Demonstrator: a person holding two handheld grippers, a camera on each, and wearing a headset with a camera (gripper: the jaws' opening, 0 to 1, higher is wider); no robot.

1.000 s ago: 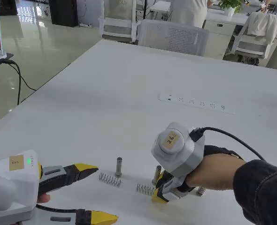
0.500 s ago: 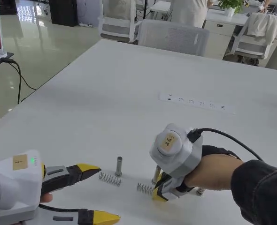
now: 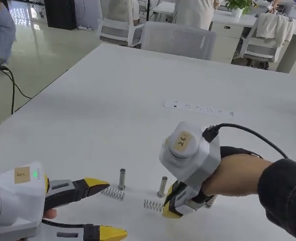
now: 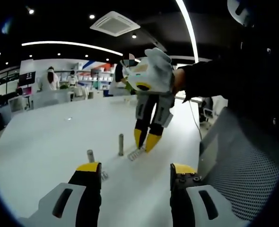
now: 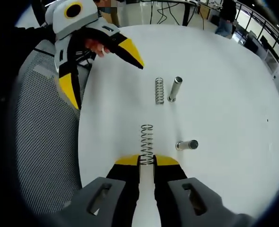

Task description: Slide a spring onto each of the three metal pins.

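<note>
Pinching end of spring (image 5: pixel 147 137) with right tongs (image 5: pixel 147 160), flat on counter (image 5: pixel 224 94) near pin (image 5: pixel 187 144), likely for lifting, threading over it. Holding left tongs (image 3: pixel 116 208) wide apart, empty, near other spring (image 3: pixel 113 193), probably on standby.

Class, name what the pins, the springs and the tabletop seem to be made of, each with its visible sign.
Pins: likely steel; smooth grey cylinders with a dull sheen. Springs: thin coiled metal wire, silvery, catching light. Tabletop: white, smooth, low sheen; laminate or painted board, cannot tell which.
</note>
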